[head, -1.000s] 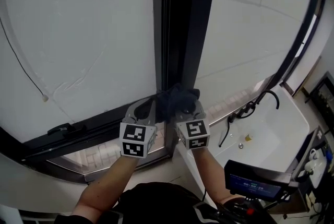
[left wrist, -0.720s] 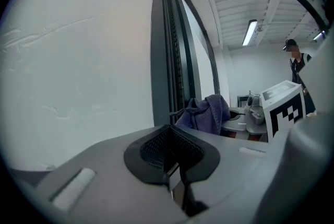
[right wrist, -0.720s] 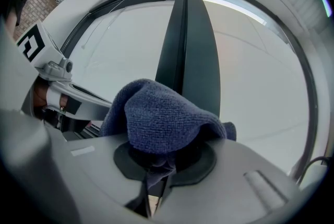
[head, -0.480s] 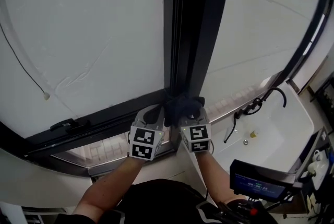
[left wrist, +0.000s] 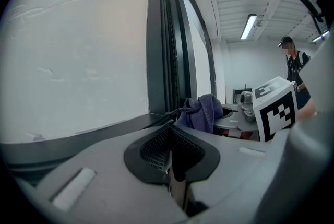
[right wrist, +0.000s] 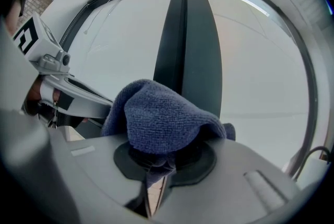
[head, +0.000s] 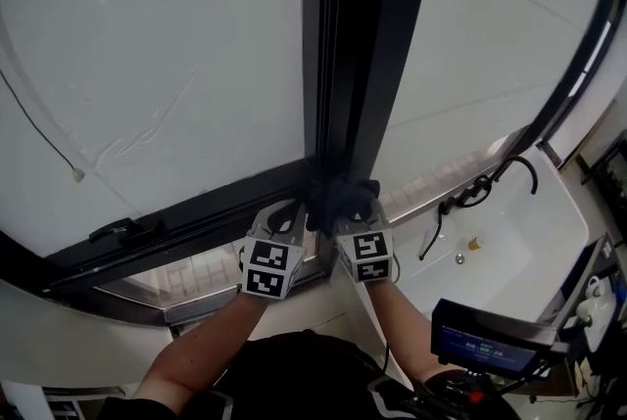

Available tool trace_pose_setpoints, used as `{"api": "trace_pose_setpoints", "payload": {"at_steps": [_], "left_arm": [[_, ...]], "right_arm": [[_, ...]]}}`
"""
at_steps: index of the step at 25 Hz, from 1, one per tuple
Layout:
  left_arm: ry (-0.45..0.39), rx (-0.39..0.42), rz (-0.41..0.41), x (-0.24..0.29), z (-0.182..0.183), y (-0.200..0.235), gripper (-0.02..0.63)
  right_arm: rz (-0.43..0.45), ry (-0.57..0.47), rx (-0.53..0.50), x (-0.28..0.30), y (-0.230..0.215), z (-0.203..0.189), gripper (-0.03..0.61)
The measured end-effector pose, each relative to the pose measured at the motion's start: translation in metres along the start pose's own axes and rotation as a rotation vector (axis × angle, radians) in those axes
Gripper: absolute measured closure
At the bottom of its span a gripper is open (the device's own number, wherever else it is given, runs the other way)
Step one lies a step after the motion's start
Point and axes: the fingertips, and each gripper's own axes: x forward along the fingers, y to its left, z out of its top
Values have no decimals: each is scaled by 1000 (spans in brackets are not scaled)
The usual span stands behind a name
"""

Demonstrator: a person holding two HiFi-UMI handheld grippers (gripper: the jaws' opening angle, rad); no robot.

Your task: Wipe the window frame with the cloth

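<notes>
Overall, two large pale glass panes (head: 167,46) fill most of the head view, divided by the dark window frame (head: 358,46). Its vertical post runs down the middle and meets a dark lower rail that slants away to the left. A white sink (head: 529,247) with a dark faucet (head: 487,185) lies below the right pane. Both tools are raised side by side at the junction of post and rail, each carrying its marker cube toward the person. The left tool (head: 286,214) sits just left of the post; its own view shows the jaws brought together with nothing between them. The right tool (head: 349,210) is just beside it, with its jaws clamped on a fold of the dark blue cloth (head: 341,196). The cloth bunches over the jaw tips and bears against the base of the vertical post. In the left gripper view the cloth (left wrist: 203,112) hangs to the right of that tool's tips, against the frame.
</notes>
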Motion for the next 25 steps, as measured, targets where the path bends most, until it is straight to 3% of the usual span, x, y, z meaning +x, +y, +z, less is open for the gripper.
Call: {"api": "trace_pose_setpoints", "payload": {"at_steps": [5,11,25], "left_arm": [[12,-28,-19,-1,-6,-3,620],[-2,-56,-34,-5,-7,-12,620],[31,-70,34,-18,-18,16,620]], "right_arm": [[43,63,9,-4,1,-8,529],[94,46,43,-24,-3,-10,529],[216,67,10,0,17,-7,529]]}}
